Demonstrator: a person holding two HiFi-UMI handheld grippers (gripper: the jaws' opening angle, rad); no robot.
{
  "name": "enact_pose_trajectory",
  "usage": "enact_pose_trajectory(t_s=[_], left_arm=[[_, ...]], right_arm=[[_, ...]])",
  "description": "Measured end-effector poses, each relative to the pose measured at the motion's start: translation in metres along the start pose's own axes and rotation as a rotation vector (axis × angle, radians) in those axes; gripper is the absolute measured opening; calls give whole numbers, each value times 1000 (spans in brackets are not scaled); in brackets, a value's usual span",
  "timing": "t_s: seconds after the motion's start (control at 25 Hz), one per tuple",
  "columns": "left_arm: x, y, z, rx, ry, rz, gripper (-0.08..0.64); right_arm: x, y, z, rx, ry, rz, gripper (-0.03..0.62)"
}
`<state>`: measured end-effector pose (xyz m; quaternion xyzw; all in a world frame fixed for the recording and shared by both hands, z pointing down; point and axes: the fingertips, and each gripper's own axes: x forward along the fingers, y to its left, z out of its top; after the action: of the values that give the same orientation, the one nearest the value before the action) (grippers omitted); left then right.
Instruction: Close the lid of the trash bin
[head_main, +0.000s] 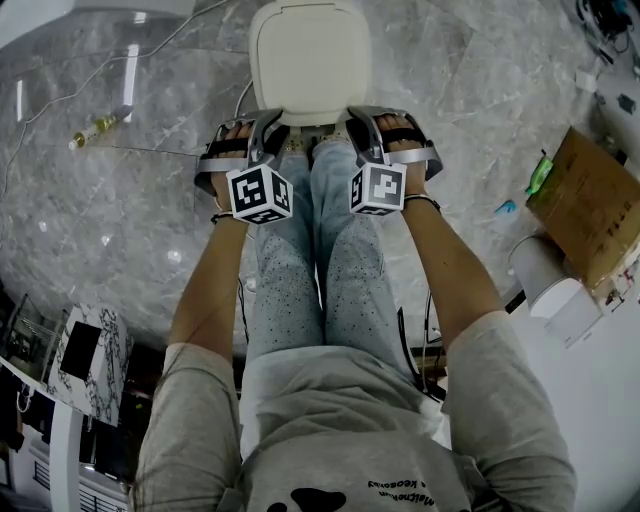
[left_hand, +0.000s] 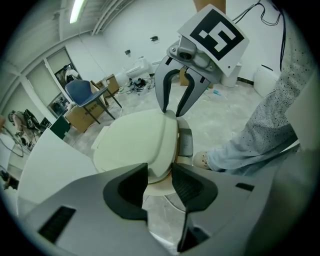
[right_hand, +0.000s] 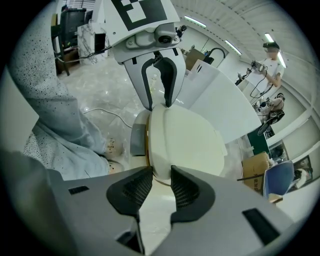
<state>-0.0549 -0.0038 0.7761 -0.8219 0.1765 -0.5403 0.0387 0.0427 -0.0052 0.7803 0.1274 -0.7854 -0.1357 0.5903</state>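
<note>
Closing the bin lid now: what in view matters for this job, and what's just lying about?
Job: bin lid; left gripper and right gripper, each closed on the lid's rim.
Lying about: cardboard box, small bottle-like thing, blue chair, white roll.
</note>
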Motion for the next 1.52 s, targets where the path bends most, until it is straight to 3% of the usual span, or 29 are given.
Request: enact_pose_trajectory(t_s=[0.48,0.96,1.52], left_arm=[[12,-5,-6,-16,30,-82,155],[18,-7,-6,-11,50,-143,154],[23,-7,-8,-116,107,-283,154]], right_arm=[[15,9,-5,-35,62,126,126],[17,10,-8,-34,70,186,124],[19,8,-7,33,141,326,117]])
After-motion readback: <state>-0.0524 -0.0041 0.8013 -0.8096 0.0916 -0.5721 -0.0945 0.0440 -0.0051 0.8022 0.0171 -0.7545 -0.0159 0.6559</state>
